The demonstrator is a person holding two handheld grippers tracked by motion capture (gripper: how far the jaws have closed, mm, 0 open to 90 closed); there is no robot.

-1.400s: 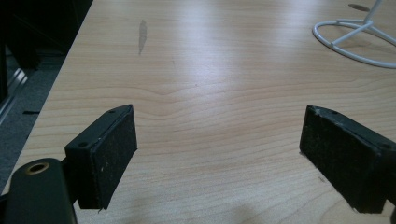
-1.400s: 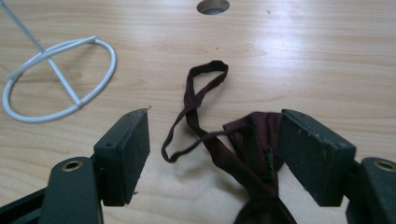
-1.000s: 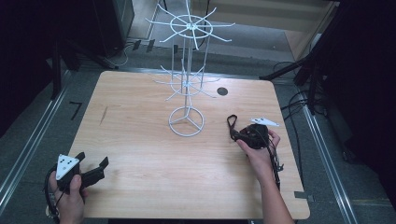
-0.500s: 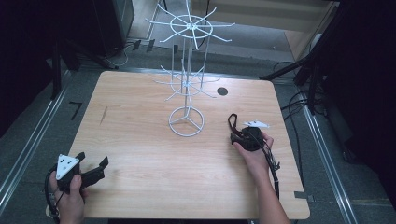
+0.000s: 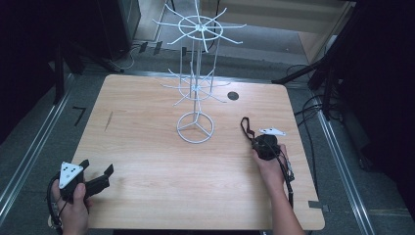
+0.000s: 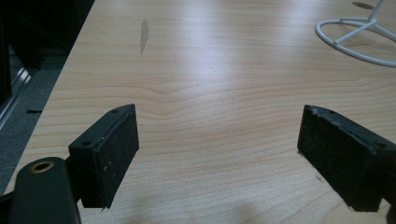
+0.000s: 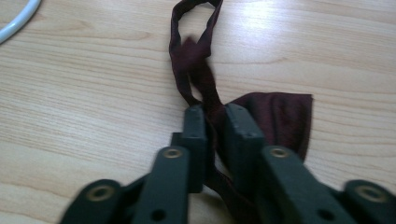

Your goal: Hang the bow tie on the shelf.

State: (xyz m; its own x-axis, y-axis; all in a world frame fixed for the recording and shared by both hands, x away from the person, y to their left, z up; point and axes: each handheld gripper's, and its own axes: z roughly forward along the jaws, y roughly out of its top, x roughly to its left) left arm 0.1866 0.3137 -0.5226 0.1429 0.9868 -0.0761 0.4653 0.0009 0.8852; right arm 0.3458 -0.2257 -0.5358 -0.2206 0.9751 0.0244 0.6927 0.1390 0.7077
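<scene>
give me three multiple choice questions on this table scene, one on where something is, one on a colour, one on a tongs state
1. Where does the wire rack stand?
A. on the floor
B. on the table toward its far middle
C. in the left hand

2. What colour is the cloth strap?
A. dark maroon
B. yellow
C. bright blue

3. How are the right tongs set?
A. wide open over bare wood
B. shut on the cloth strap
C. clamped on the rack's base

Answers:
1. B, its ring base rests on the table top in the high view.
2. A, the right gripper view shows it dark maroon.
3. B, the jaws pinch the strap, while the left tongs are open.
</scene>
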